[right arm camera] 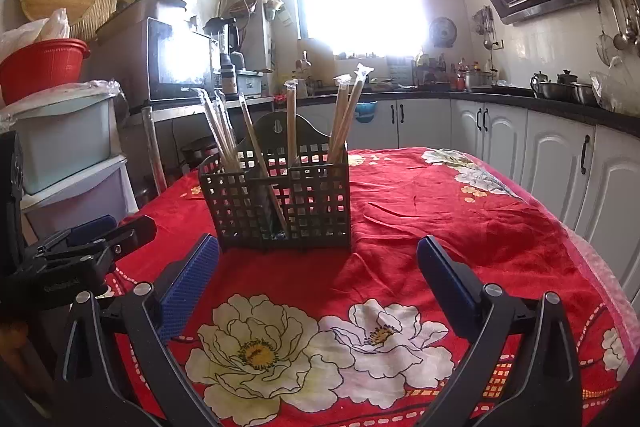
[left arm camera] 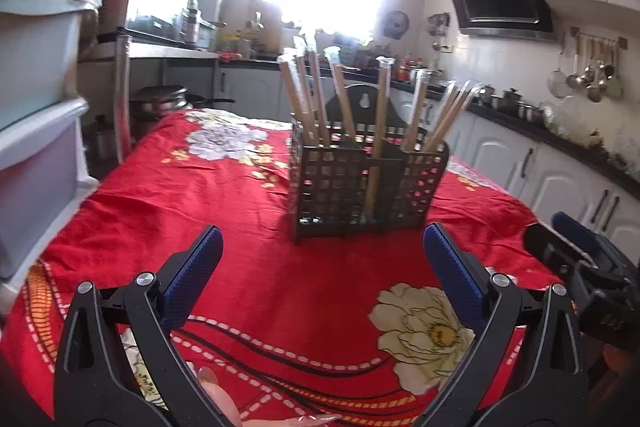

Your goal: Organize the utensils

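Left gripper [left arm camera: 322, 267]: jaws spread wide, nothing between them, hovering over the red floral tablecloth [left arm camera: 192, 195] short of the basket. A fingertip shows at the bottom edge of the left wrist view.

Centre of table: dark lattice utensil basket [right arm camera: 280, 207] standing upright on the cloth, split into compartments by a divider, with a hanging tab at its back. Wrapped chopsticks [right arm camera: 291, 123] stand in it, tips up, leaning outward: a cluster in the left compartment, 1 near the divider, a few in the right one, as the right wrist view shows them. Exact count unclear.

Right gripper [right arm camera: 318, 275]: jaws released and spread wide, empty, also short of the basket, roughly level with it.

Status, as a judgement: no loose utensils visible anywhere on the cloth in either view; everything seen is already in the basket. Task looks finished or nearly so. Anything left would lie outside both views.
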A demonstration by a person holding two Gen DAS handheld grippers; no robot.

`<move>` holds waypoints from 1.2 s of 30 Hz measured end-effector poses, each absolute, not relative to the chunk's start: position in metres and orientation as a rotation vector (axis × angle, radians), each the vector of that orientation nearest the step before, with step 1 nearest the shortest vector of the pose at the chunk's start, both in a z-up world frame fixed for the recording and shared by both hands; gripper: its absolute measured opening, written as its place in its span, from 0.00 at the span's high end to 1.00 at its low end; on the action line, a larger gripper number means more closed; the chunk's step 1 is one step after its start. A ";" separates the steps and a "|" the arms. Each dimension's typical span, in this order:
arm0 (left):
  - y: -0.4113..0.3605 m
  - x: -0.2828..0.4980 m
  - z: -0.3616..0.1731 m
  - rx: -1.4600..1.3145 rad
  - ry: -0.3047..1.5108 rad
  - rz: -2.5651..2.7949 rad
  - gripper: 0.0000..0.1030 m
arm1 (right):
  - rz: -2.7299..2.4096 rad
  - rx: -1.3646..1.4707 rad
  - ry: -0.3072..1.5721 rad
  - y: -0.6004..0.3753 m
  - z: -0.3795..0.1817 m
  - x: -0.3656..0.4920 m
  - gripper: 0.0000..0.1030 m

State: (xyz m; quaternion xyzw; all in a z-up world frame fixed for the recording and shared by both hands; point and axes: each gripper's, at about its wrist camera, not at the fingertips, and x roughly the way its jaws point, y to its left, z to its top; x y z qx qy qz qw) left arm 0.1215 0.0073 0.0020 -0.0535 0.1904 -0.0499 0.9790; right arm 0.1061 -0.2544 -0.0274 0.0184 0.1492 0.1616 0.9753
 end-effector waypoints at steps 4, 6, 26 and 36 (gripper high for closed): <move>0.008 0.120 0.001 -0.110 0.379 -0.100 0.10 | 0.322 0.043 0.309 -0.255 -0.029 0.107 0.06; 0.009 0.119 0.001 -0.115 0.376 -0.104 0.10 | 0.320 0.042 0.308 -0.254 -0.029 0.107 0.06; 0.009 0.117 0.002 -0.116 0.360 -0.116 0.10 | 0.314 0.037 0.311 -0.254 -0.030 0.107 0.06; 0.009 0.117 0.002 -0.117 0.358 -0.114 0.10 | 0.315 0.037 0.309 -0.256 -0.030 0.107 0.06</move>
